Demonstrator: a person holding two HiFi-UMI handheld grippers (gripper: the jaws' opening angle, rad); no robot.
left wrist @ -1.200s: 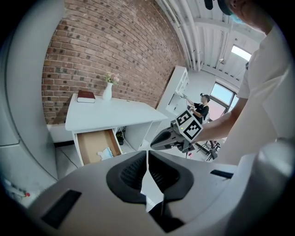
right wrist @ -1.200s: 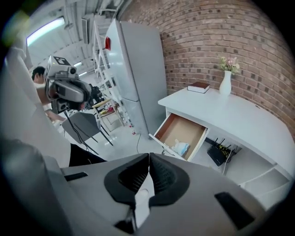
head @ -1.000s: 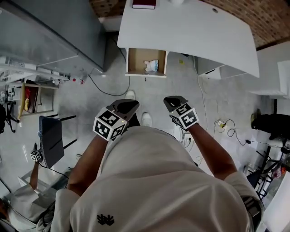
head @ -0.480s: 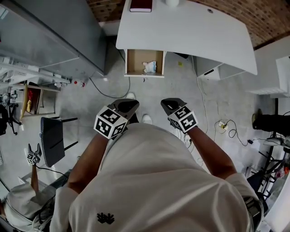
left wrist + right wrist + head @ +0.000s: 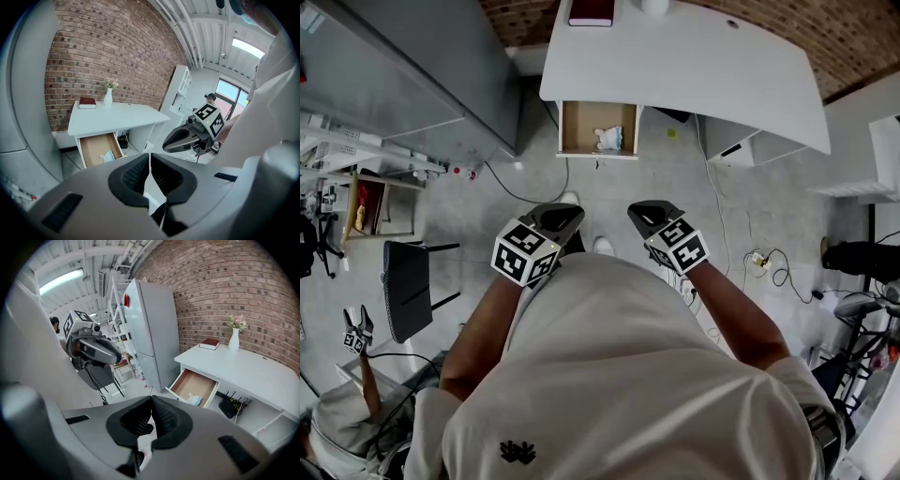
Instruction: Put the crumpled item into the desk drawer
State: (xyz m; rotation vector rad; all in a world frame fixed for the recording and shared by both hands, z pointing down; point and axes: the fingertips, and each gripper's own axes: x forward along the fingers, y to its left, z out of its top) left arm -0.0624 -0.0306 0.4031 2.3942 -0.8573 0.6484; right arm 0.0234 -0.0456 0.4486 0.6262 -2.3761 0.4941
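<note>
Two hand-held grippers (image 5: 567,217) (image 5: 642,214), one desk (image 5: 694,66), one drawer (image 5: 581,122), one crumpled item (image 5: 608,139), one book (image 5: 592,12), one vase (image 5: 108,96).

straight down from above into the drawer (image 5: 581,127), pulled out past the front edge of the desk top (image 5: 694,66): bare bottom across its left and middle, taken up only near the right wall by the crumpled item (image 5: 608,139). open floor (image 5: 619,192) from the left gripper (image 5: 566,217) and right gripper (image 5: 641,214) to the drawer front, crossed only by a dark cable (image 5: 523,191) off to the left. tighter at the sides, with a tall grey cabinet (image 5: 441,66) just beside the desk's left edge and a white unit (image 5: 733,142) under its right half.
</note>
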